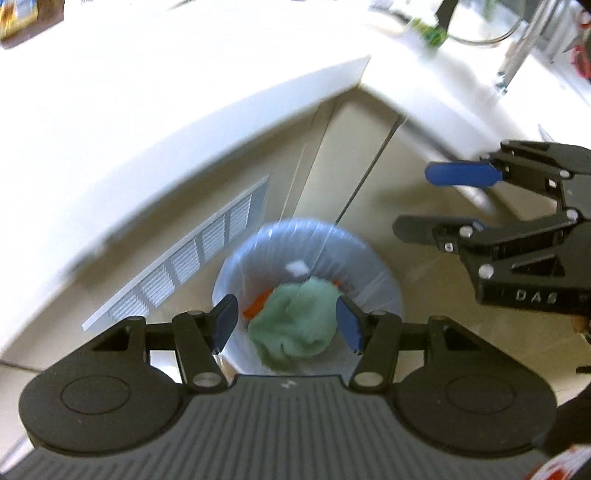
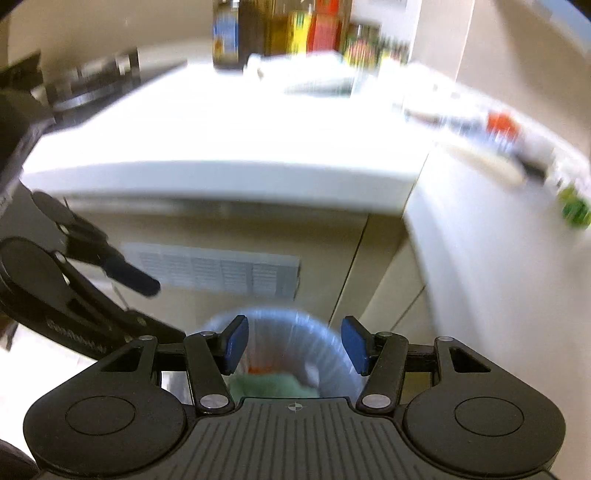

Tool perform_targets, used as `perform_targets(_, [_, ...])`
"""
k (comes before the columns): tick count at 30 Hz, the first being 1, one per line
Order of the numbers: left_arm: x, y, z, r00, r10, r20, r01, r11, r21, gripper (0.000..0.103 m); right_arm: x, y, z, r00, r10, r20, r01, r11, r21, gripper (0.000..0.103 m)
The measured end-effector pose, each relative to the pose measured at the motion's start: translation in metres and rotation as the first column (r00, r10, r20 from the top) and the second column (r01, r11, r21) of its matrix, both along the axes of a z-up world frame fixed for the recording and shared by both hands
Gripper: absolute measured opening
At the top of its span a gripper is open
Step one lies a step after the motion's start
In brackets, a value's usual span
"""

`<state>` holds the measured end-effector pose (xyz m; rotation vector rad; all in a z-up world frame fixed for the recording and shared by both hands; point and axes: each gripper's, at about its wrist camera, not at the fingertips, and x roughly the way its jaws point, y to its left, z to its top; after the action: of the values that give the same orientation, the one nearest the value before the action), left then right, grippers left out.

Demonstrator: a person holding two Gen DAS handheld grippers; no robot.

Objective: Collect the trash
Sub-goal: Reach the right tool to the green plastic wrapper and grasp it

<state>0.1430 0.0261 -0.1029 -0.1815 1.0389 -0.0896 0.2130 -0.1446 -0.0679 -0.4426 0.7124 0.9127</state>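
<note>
A round bin with a clear bluish liner stands on the floor at the foot of the cabinets. Inside it lie a crumpled green wad, orange bits and a small white scrap. My left gripper hangs open above the bin, with nothing between its blue pads. My right gripper is to its right, also open and empty. In the right wrist view the right gripper frames the bin and the green wad from above. One of the left gripper's fingers shows at the left.
A white L-shaped countertop overhangs beige cabinet fronts with a louvred vent. Bottles and jars stand at the back, a dark cooktop at the left, and blurred items on the right. Both views are motion-blurred.
</note>
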Motion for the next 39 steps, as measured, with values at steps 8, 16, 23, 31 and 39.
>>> perform_targets(8, [0.004,-0.004,0.059,0.988,-0.009,0.155,0.01,1.0,-0.002,0.055,0.004,-0.014,0.057,0.989,-0.079,0.125,0.063,0.99,0.125,0.056])
perform_targets(16, [0.032,0.004,0.096,0.965,0.064,0.256,-0.067,0.998,0.004,0.055,0.055,-0.041,0.081,0.953,-0.274,0.132,0.248,0.951,0.186,0.056])
perform_targets(23, [0.071,0.006,0.11,0.945,0.119,0.304,-0.135,0.99,0.035,0.055,0.125,-0.075,0.092,0.896,-0.419,0.15,0.388,0.9,0.196,0.056])
perform_targets(31, [0.131,-0.019,0.117,0.937,0.113,0.33,-0.138,0.989,0.053,0.057,0.208,-0.1,0.081,0.865,-0.479,0.147,0.458,0.875,0.159,0.056])
perform_targets(39, [0.195,-0.057,0.113,0.937,0.12,0.327,-0.14,0.989,0.037,0.063,0.266,-0.109,0.059,0.892,-0.448,0.068,0.436,0.889,0.14,0.056])
